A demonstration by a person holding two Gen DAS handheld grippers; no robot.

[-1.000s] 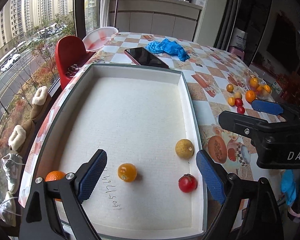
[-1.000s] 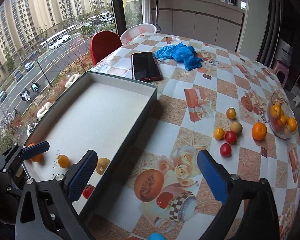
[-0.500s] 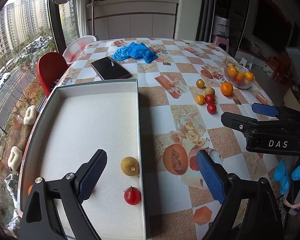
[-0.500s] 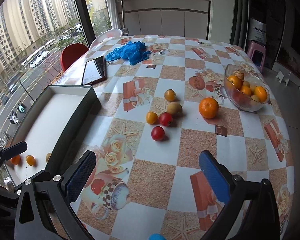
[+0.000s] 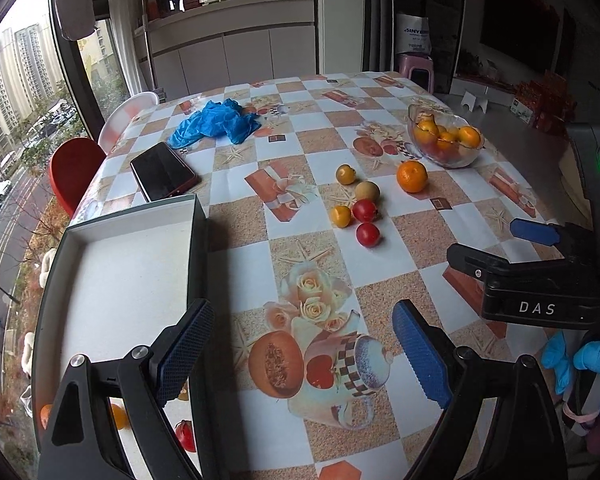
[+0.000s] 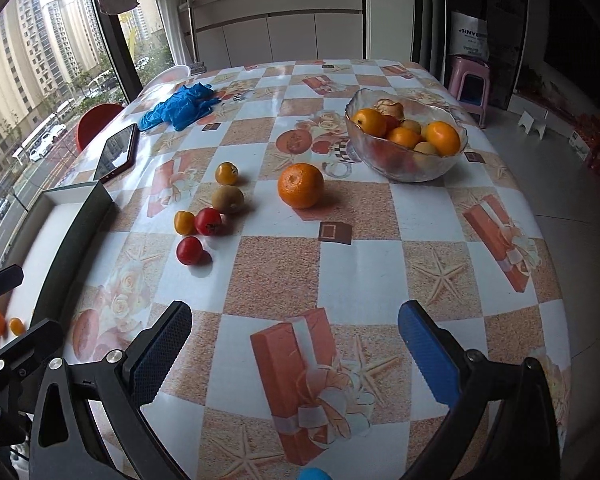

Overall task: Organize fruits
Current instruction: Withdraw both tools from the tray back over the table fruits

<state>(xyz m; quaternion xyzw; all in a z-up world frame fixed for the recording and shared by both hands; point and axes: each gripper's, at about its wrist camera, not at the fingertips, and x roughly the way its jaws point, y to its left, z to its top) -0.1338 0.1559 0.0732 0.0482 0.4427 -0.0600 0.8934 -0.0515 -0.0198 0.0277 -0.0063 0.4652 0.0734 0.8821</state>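
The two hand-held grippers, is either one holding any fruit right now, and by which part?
Nothing is held. The left hand-held gripper and the right hand-held gripper are both open above the tablecloth, with no fruit between the pads.

My left wrist camera looks steeply down over the white shallow tray (image 5: 120, 280); my right faces the clear glass fruit bowl (image 6: 404, 160); both share the loose large orange (image 5: 411, 176) (image 6: 301, 185).
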